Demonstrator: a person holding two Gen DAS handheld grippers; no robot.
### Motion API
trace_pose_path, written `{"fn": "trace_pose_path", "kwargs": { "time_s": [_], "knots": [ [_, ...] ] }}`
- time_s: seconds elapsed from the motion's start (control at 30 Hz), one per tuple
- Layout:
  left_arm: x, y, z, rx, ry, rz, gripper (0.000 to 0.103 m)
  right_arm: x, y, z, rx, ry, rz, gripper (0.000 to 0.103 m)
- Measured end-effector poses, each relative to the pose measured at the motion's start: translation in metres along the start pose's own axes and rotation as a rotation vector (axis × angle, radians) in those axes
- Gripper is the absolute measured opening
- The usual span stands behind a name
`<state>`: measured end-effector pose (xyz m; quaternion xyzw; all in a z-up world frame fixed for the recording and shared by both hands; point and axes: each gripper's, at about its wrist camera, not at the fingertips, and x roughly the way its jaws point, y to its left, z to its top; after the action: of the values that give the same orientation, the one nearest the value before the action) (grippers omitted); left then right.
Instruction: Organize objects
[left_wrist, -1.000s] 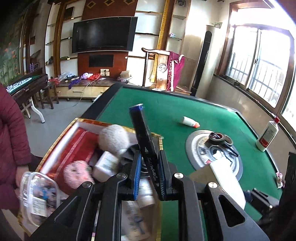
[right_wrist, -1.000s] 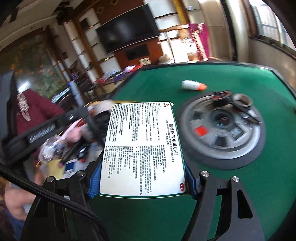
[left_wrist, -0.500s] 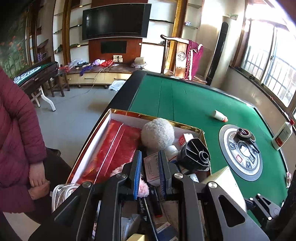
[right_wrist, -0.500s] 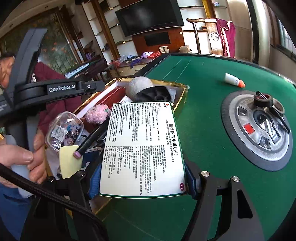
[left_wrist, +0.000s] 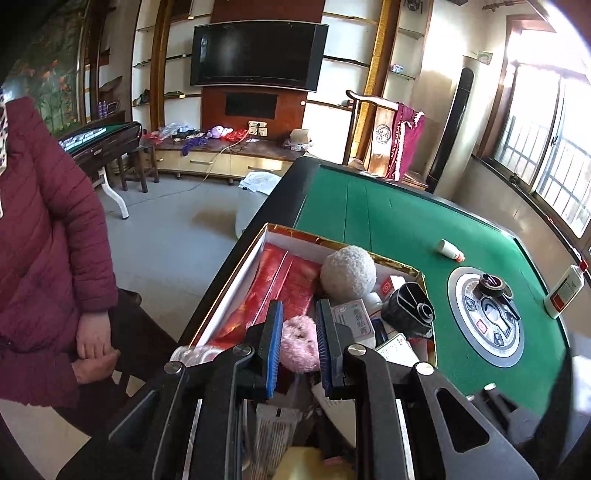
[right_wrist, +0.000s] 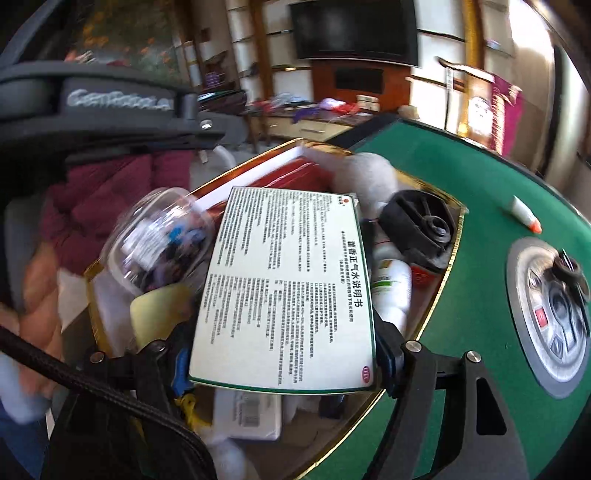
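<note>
Holding a white carton (right_wrist: 284, 280) with printed text in the right gripper (right_wrist: 282, 360), with one blue pad at each long side of it. Opening the jaws just now, yet gripping the carton between them, tilted, over the open gold-edged box (right_wrist: 452, 258) at the near corner of the green table (left_wrist: 406, 229).

Hovering with the left gripper (left_wrist: 297, 332) above the same box, clenched almost fully, with only a narrow gap and nothing pinched there. Looking through that gap at a pink puff (left_wrist: 299, 343) lying lower down in the box.

Crowded inside the box: a white fluffy ball (left_wrist: 348, 274) at the far end, next to a black plastic part (left_wrist: 408, 308); a white bottle (right_wrist: 391, 291) just beside the carton; a clear plastic jar (right_wrist: 162, 236) at the other side, blurred.

Left out on the table, well apart from the box: a small tube (left_wrist: 450, 250) with an orange tip, a tall white bottle with red cap (left_wrist: 565, 291), and dark small things on the round centre panel (left_wrist: 485, 321), too small to tell.

Standing beside the table, a person in a red jacket (left_wrist: 48, 240).
</note>
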<state>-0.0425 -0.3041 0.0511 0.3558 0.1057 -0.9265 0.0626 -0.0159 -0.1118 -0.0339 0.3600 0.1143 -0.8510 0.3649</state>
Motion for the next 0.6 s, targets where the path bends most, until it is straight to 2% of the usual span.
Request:
{"fn": "trace_pose_path", "kwargs": {
  "time_s": [0.13, 0.3, 0.37, 0.43, 0.53, 0.6],
  "knots": [
    [0.000, -0.011, -0.006, 0.023, 0.018, -0.009, 0.015, -0.036, -0.012, -0.007, -0.050, -0.060, 0.032, 0.079],
    [-0.001, -0.049, -0.008, 0.089, 0.048, -0.063, 0.017, -0.093, -0.066, -0.030, 0.043, -0.142, 0.051, 0.079],
    [0.002, -0.077, -0.008, 0.133, 0.070, -0.085, 0.034, -0.116, -0.099, -0.043, 0.105, -0.165, -0.001, 0.080],
    [0.007, -0.114, -0.006, 0.194, 0.088, -0.112, 0.040, -0.140, -0.131, -0.055, 0.184, -0.194, -0.058, 0.080],
    [0.024, -0.170, 0.003, 0.259, 0.137, -0.180, 0.040, -0.169, -0.198, -0.076, 0.362, -0.241, -0.152, 0.081],
    [0.044, -0.201, 0.014, 0.261, 0.181, -0.228, 0.040, -0.185, -0.239, -0.093, 0.508, -0.280, -0.191, 0.081]
  ]
}}
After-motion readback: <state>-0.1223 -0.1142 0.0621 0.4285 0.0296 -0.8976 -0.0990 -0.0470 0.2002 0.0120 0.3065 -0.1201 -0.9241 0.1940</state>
